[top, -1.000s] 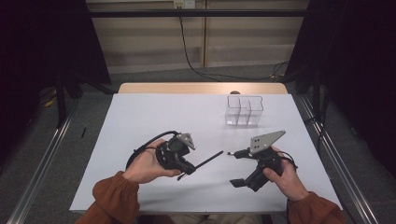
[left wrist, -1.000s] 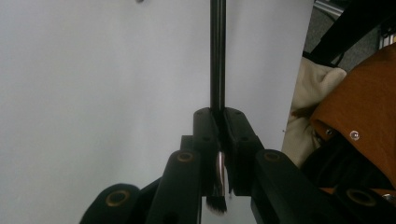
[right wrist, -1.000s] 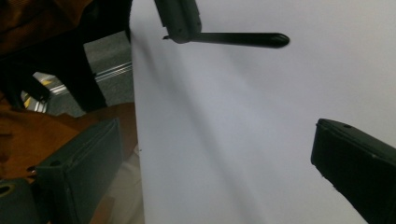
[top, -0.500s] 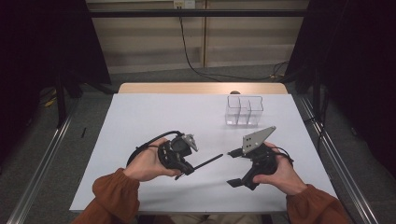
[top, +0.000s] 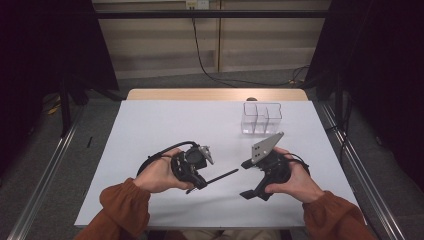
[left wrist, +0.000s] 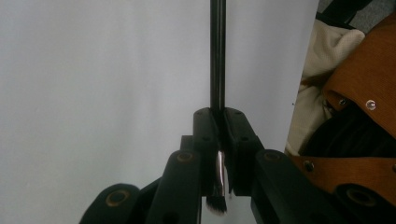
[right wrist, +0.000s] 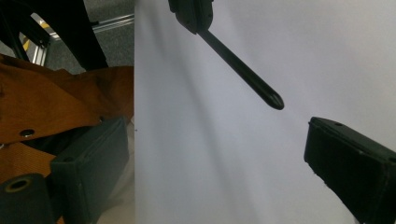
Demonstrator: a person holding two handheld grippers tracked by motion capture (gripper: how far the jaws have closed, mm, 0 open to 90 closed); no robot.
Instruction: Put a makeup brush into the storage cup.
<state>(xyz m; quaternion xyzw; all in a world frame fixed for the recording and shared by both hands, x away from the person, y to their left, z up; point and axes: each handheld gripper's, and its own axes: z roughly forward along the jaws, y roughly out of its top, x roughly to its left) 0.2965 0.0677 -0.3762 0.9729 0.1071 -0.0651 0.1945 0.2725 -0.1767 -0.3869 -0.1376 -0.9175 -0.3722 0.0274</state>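
**High view: a brush handle aimed at waiting open jaws**

The left gripper [top: 192,170] has its jaws clamped tight on a slim black makeup brush [top: 220,176], bristle end tucked behind the pads. The handle's long axis runs out over the white desk [top: 165,125] toward the right gripper [top: 247,179], ending just short of it. The right jaws stand wide apart, holding nothing, nearer the handle tip than anything else. A clear divided box [top: 261,119] sits well apart, farther back.
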